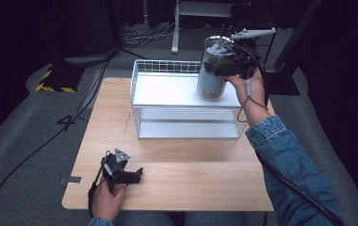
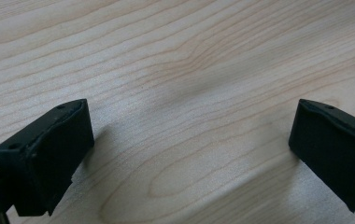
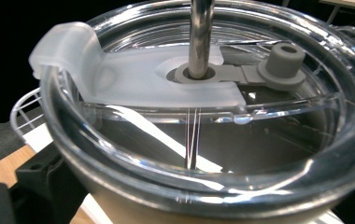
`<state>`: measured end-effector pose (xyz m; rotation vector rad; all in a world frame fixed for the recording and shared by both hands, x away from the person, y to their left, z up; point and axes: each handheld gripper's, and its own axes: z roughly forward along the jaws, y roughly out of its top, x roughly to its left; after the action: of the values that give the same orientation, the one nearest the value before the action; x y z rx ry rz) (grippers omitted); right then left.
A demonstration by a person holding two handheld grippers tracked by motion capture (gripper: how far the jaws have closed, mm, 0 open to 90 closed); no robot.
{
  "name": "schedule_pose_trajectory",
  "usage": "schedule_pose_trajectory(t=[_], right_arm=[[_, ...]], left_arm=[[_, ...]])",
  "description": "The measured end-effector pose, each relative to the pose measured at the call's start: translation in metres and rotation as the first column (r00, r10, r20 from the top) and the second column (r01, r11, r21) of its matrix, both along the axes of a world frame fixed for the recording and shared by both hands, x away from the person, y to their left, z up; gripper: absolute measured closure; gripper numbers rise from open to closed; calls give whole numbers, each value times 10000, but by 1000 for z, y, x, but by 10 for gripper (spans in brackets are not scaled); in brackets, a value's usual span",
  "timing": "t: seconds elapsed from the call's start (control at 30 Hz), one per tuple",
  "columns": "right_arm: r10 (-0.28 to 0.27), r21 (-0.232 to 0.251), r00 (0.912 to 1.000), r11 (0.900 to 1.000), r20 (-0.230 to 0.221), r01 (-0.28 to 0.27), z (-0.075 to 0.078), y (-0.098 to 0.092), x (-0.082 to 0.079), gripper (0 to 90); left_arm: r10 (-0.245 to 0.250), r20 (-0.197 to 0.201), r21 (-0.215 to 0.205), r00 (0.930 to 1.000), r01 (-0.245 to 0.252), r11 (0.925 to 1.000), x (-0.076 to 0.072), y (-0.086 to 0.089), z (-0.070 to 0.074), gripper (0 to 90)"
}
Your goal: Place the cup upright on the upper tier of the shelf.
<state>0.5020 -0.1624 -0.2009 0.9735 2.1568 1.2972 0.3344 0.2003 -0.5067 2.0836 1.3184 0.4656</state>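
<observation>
One wooden table carries a white wire rack. Up on its top shelf, the steel tumbler sits tilted, right gripper clamped on it. Down front, left gripper rests on the wood, jaws wide apart.

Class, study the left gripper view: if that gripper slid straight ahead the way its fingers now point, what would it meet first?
Probably the wooden table itself. The left gripper is open and empty, angled down at bare wood. In the high view it points right along the front of the table, clear of the wire rack; depth is uncertain.
</observation>
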Motion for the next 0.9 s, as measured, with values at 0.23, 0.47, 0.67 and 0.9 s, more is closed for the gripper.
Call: schedule_pose_trajectory(t=[0.23,0.47,0.67,0.9], right_arm=[[-185,258,9997,9995,-180,190,-3,5,19,35],[-316,248,9993,9992,-182,320,-9,12,29,35],[-258,184,9994,9995,-210,262,-15,19,32,35],[-301,185,9993,9994,-211,305,-24,22,37,35]], left_arm=[[5,-3,-7,10000,-5,10000,0,0,0,5],[0,-2,-4,10000,0,10000,0,0,0,5],[4,1,-5,10000,-4,10000,0,0,0,5],[2,0,-2,10000,-2,10000,0,0,0,5]])
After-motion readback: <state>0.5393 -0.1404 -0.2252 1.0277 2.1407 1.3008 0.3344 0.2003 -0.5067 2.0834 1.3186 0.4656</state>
